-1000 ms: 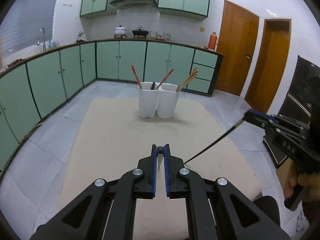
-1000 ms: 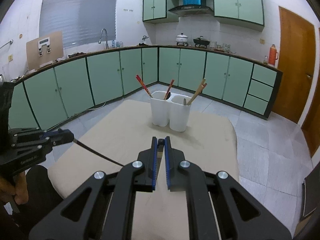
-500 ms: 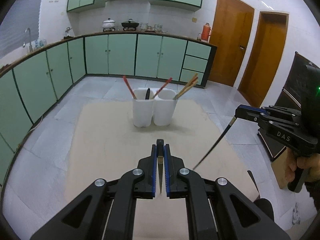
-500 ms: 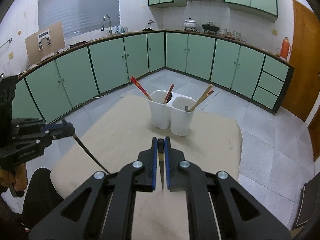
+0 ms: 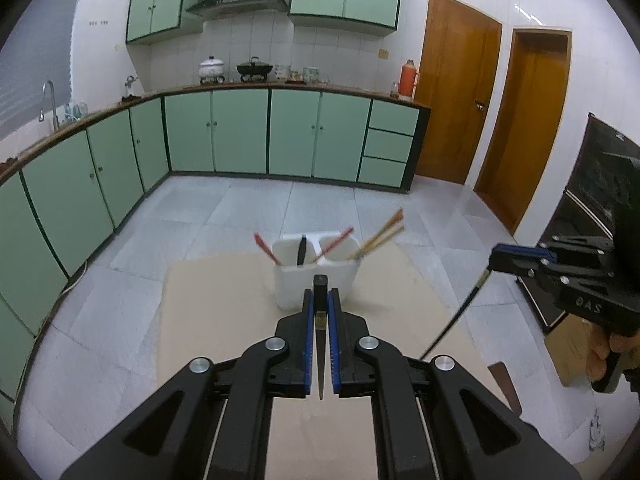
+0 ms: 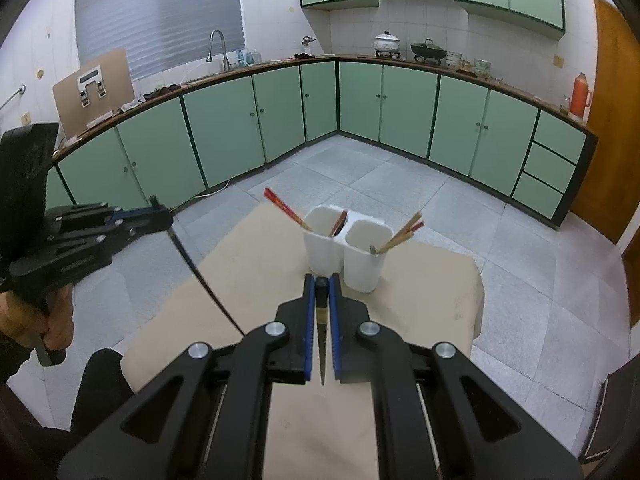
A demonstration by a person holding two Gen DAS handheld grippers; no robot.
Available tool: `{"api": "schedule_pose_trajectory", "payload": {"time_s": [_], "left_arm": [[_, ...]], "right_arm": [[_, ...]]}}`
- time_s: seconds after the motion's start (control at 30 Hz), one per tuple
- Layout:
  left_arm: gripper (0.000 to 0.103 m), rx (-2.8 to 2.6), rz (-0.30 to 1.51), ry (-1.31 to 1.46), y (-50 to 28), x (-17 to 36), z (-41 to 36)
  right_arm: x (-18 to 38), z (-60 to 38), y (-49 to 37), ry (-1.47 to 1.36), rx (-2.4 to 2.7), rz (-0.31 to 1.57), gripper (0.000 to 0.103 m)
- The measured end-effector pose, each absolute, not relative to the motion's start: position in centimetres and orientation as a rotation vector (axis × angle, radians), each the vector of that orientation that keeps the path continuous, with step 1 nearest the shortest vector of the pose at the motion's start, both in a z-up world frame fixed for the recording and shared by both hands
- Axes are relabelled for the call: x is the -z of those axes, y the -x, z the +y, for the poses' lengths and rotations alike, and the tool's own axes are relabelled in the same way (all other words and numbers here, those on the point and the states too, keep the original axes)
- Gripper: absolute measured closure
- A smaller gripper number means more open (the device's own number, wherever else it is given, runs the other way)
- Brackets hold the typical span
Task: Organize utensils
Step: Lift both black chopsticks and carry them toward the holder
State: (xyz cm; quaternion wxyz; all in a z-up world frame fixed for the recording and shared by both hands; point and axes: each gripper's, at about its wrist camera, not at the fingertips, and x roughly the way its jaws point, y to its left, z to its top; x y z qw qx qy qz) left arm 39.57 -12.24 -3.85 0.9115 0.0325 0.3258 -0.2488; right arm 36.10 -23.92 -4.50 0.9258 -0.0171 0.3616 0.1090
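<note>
Your left gripper (image 5: 320, 300) was clamped on a black chopstick (image 5: 320, 344), gripped near its blunt end, with the tapered tip pointing back toward the camera. Your right gripper (image 6: 321, 286) was closed the same way on a second black chopstick (image 6: 321, 340). In each wrist view the opposite gripper appeared at the frame edge with its stick slanting downward from the fingertips.

The white two-compartment holder (image 5: 316, 280) stood upright on the beige table cover (image 5: 216, 312), just beyond both sets of fingertips. In the right wrist view, its left compartment (image 6: 320, 240) held red chopsticks (image 6: 284, 208) leaning left and a dark utensil. Its right compartment (image 6: 364, 254) held wooden and red chopsticks (image 6: 400, 232) leaning right. Green kitchen cabinets (image 6: 224, 140) lined the room behind the table.
</note>
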Motion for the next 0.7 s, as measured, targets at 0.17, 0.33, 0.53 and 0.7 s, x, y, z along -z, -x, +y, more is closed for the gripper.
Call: {"api": "schedule_pose_trajectory", "payload": {"time_s": [0.17, 0.33, 0.53, 0.7], "left_arm": [[0.096, 0.493, 0.640, -0.068, -42.2, 1.2, -13.0], [0.096, 0.479, 0.604, -0.068, -44.6, -0.6, -13.9], [0.096, 0.460, 0.552, -0.030, -48.0, -2.6, -14.7], [0.096, 0.458, 0.506, -0.004, -50.8, -3.2, -15.4]], "right_arm": [[1.5, -24.5, -38.0, 0.026, -0.214, 0.721, 0.097], [-1.0, -24.5, -40.3, 0.052, -0.195, 0.699, 0.097], [-3.4, -24.5, -43.8, 0.059, -0.185, 0.659, 0.097], [-4.0, -24.7, -47.1, 0.058, -0.155, 0.621, 0.097]]}}
